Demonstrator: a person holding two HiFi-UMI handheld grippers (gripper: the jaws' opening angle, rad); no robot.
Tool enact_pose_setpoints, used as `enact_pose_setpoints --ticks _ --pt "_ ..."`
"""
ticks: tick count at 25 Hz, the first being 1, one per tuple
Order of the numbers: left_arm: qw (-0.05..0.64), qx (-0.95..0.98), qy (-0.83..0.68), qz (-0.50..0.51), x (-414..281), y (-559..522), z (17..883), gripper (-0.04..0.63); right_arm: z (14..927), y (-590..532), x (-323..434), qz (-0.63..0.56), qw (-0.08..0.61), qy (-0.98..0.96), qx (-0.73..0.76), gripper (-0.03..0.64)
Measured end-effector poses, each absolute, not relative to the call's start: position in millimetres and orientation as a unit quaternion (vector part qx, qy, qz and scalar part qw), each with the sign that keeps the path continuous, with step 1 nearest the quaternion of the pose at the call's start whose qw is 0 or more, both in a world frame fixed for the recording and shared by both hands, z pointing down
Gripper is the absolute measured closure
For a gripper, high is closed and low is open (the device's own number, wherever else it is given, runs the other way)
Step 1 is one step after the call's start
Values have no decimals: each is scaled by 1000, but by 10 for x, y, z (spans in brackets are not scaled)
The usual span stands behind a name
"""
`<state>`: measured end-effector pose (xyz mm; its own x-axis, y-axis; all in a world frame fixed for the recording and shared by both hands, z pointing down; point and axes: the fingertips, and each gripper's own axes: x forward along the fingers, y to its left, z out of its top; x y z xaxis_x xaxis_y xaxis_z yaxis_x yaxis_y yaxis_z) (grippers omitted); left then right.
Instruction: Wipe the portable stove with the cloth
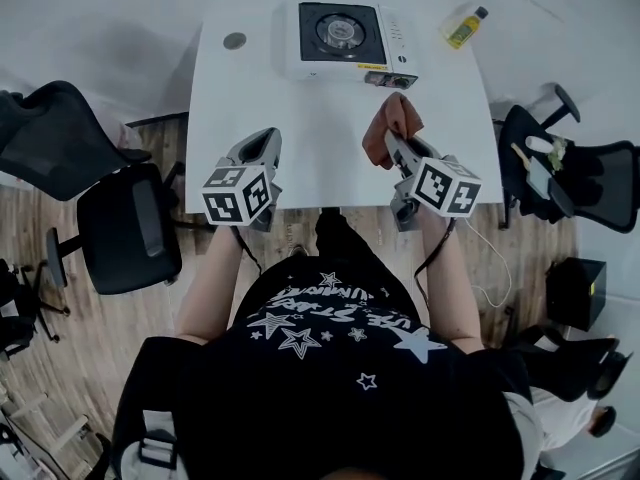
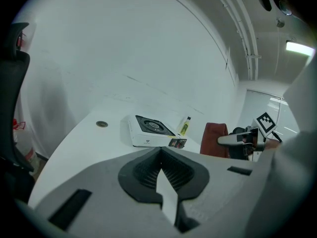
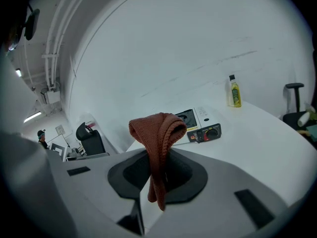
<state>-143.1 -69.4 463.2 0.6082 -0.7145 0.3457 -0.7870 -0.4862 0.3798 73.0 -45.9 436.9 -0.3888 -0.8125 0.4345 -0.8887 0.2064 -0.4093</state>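
The white portable stove with its black burner sits at the far middle of the white table. A reddish-brown knitted cloth hangs from my right gripper, which is shut on it above the table's near right part, well short of the stove. In the right gripper view the cloth is folded over and pinched between the jaws, with the stove beyond. My left gripper hovers over the near left of the table, shut and empty. Its own view shows the stove ahead and the cloth to the right.
A small yellow bottle lies at the table's far right corner. A round grommet sits left of the stove. Black office chairs stand at the left and right of the table. A black box is on the floor.
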Motion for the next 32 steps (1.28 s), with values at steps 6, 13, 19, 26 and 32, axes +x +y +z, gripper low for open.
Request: enact_pose_setpoints --ticks 6,13,19,26,32 --pt "250 853 -451 78 -1369 -1040 4603 588 4391 -987 766 320 66 -785 526 560" --pt "239 842 -477 77 -1366 -1643 4484 588 4339 -1715 782 328 82 -802 494 560" --pt "224 837 -494 78 -1323 -2171 4334 588 4142 -2428 559 318 101 -836 435 560" --pt "214 831 -508 73 -1311 -2716 4219 588 4088 -3086 174 311 122 -860 385 560" --pt "216 825 -517 79 -1290 -3099 4262 588 4161 -3568 -57 327 131 -867 352 560"
